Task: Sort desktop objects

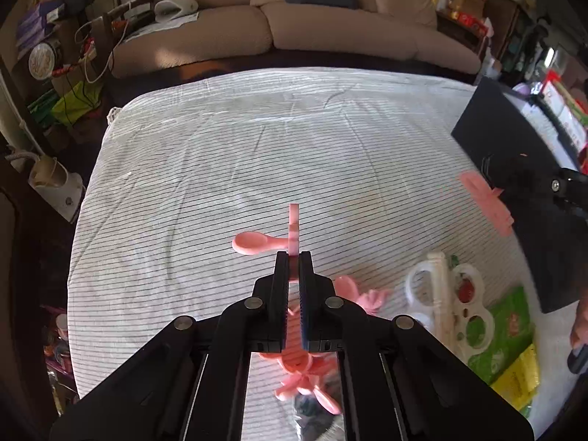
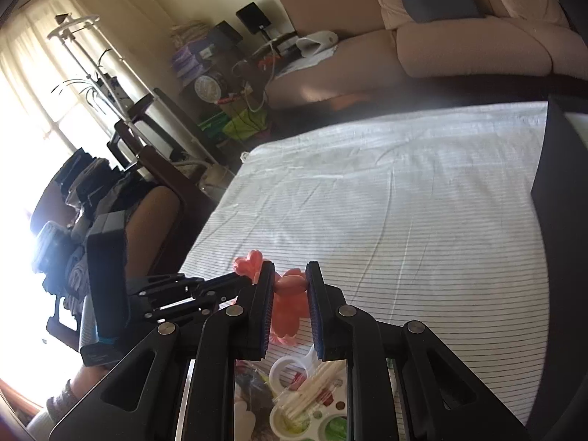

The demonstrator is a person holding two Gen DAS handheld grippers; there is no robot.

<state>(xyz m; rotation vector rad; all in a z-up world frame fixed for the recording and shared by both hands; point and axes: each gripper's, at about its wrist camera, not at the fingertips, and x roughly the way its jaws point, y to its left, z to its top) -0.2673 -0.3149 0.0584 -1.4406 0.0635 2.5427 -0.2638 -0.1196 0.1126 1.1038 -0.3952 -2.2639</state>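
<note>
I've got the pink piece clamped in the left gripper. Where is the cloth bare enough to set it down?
The striped cloth is bare from the pink spoon out to the far edge by the sofa, and across the left side. The near right is crowded: pink toys, white palette, green packets, black box. The left gripper grips the pink piece.

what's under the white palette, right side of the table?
The white palette lies on green packaging with a yellow packet beside it; the striped cloth underneath them is covered there.
</note>
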